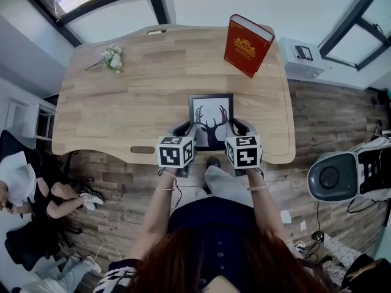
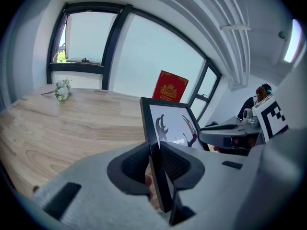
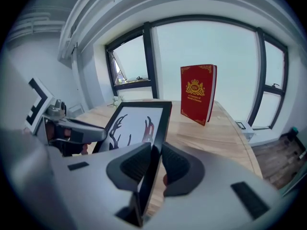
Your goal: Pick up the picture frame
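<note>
**Picture frame (image 1: 211,118), slim black rectangular moulding: clamped on both side rails**

- Position: the picture frame sits between the two tools over the near middle of the light wooden table (image 1: 122,121), tilted with its far edge raised. Can't tell whether it's fully clear of the table.
- Left tool (image 2: 156,163): ribbed pads closed on the frame's left rail, near the lower corner.
- Right tool (image 3: 153,164): same on the right rail, pads pressing front and back faces.
- Handling, my read:
  - It looks light and stiff and shouldn't flex between the two grips.
  - The smooth, thin moulding is likely slippery. Each pad has only a narrow strip to bite, so uneven pull between the hands could twist it out.
  - The front may be glass or acrylic, I can't tell which. Treat it as fragile and keep the pads off the pane.
- Best hold: the side rails as now, symmetric, pads fully on the moulding. Gripping low leaves the top free to swing, so keep both tools level with each other.
- Containers: none visible in any view. The frame itself holds a white print (image 1: 212,116) of black deer antlers.
- Also on the table:
  - A red hardcover book with a gold crest (image 1: 247,44) stands upright, well beyond the frame.
  - A small white flower sprig (image 1: 112,58) lies far left.
</note>
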Demonstrator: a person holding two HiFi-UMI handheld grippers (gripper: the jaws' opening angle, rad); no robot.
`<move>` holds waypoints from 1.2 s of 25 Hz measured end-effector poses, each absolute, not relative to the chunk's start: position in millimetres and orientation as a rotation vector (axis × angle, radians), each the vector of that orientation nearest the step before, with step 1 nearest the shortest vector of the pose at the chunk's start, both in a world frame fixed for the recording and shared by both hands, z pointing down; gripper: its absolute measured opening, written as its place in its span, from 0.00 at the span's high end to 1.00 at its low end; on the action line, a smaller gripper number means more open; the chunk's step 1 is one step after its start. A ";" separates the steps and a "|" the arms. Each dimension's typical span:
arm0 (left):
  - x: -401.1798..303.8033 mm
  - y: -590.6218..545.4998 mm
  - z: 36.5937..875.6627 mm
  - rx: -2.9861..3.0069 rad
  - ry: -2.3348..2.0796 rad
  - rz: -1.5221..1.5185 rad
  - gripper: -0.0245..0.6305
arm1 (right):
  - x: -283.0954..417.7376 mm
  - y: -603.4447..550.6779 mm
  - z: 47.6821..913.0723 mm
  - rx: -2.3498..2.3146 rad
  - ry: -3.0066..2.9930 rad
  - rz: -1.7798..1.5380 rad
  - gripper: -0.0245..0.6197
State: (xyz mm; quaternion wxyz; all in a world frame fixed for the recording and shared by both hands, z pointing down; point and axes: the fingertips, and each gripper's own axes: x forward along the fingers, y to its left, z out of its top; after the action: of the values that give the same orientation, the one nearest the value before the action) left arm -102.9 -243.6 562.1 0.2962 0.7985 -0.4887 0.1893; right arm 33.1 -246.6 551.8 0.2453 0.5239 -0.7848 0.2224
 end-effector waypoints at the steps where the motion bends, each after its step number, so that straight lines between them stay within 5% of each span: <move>1: -103.4 -241.2 559.3 2.129 -1.301 0.500 0.83 | 32.7 -244.0 548.8 1.434 -2.145 0.599 0.84; 30: -116.4 -174.3 479.8 2.311 -1.378 0.382 0.83 | 19.9 -170.8 467.0 1.572 -2.250 0.358 0.84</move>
State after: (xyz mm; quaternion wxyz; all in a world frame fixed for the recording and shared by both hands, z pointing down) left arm -116.4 -174.3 479.8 0.2103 0.8314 -0.4956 0.1374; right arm 19.9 -170.8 467.0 0.1859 0.5580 -0.7987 0.1271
